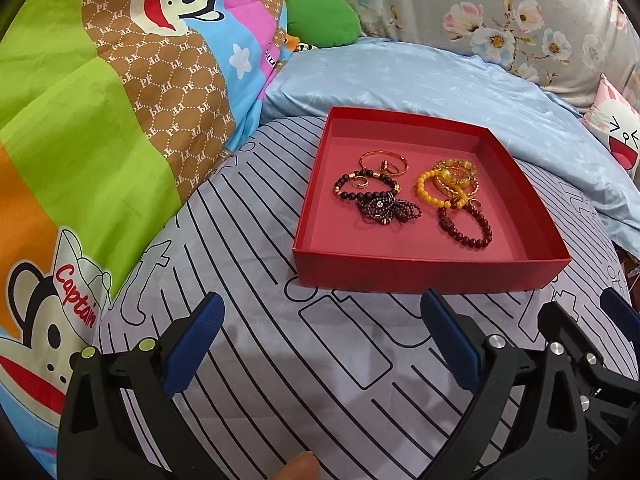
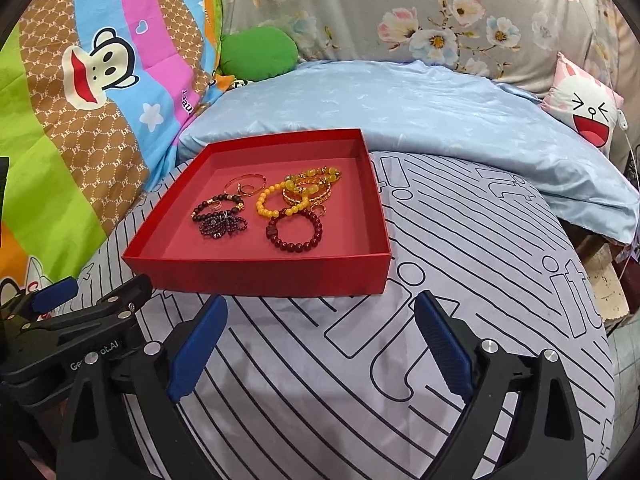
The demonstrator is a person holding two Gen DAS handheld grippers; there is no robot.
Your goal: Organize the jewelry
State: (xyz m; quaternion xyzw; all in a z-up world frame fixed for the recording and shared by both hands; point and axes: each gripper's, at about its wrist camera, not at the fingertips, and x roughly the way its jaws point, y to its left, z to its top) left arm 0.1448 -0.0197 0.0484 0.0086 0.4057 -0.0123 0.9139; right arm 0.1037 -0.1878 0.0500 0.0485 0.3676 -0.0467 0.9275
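While both grippers hang short of the red tray (image 1: 420, 276), the main risk is the base: the tray sits on a soft striped bedsheet (image 1: 248, 360) over bedding, so any downward push can tilt it and slide everything together.

Left gripper (image 1: 324, 344): jaws spread wide, holding nothing. Right gripper (image 2: 320, 344): same, wide apart and empty. Both sit close side by side, so they could clash on a shared reach.

All jewelry is inside the tray, in two clumps. Yellow bead bracelet (image 2: 276, 202) overlaps the gold chain pile (image 2: 308, 192) and touches the dark red bead bracelet (image 2: 294, 232); lifting one likely drags the others. Black bead bracelet (image 1: 362, 188) touches the small dark bead tangle (image 1: 386, 210), same snag risk. Gold bangle (image 1: 384, 162) lies flat, hard to get under. Small rings (image 1: 362, 183) may slip from wide pads.
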